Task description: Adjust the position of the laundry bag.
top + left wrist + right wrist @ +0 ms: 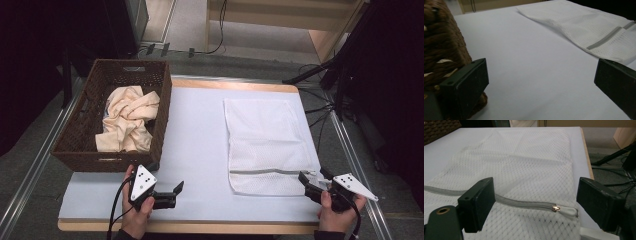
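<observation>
A white mesh laundry bag [265, 142] lies flat on the right half of the white table top [197, 135]. Its grey zipper [524, 203] runs along the near end, the metal pull [556, 208] at the right end. A brown wicker basket [95, 145] at the left holds a crumpled cream cloth [127, 120]. My right gripper [312, 182] is open, its jaws either side of the zipper pull [312, 173] at the bag's near right corner. My left gripper [176, 194] is open over bare table, just in front of the basket [441, 50], with the bag [586, 27] farther off.
The table's wooden front edge [200, 227] runs just below both hands. Metal rails [357, 165] flank the table. Cables and a dark stand [320, 70] lie on the floor at the back right. Bare table lies between basket and bag.
</observation>
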